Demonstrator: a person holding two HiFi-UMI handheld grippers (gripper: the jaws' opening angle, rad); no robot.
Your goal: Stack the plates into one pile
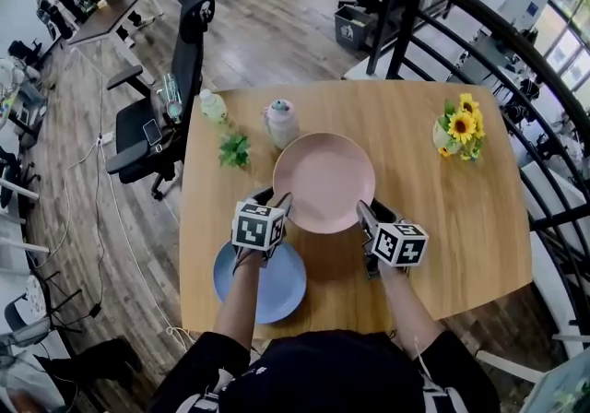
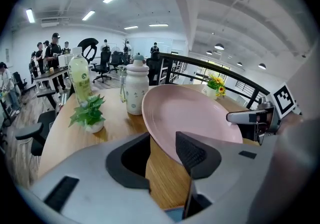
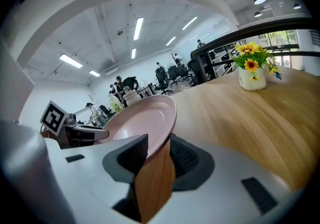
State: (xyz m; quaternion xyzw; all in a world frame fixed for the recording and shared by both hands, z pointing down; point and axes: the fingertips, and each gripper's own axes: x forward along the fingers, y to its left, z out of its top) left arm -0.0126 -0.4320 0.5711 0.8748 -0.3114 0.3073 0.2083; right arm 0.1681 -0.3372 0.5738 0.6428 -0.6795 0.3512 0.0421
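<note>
A pink plate [image 1: 323,179] hangs over the middle of the wooden table [image 1: 452,236], held at both sides. My left gripper [image 1: 279,206] is shut on its near-left rim, and my right gripper [image 1: 362,211] is shut on its near-right rim. In the left gripper view the pink plate [image 2: 195,115] tilts up between the jaws of the left gripper [image 2: 162,150]. The right gripper view shows the plate [image 3: 145,120] pinched by the right gripper [image 3: 159,153]. A blue plate [image 1: 267,287] lies flat near the table's front-left edge, partly under my left forearm.
Behind the pink plate stand a white jar [image 1: 280,122], a drink bottle [image 1: 213,106] and a small potted plant [image 1: 234,151]. A sunflower vase [image 1: 458,133] is at the back right. A black office chair [image 1: 175,79] stands left of the table, a railing to the right.
</note>
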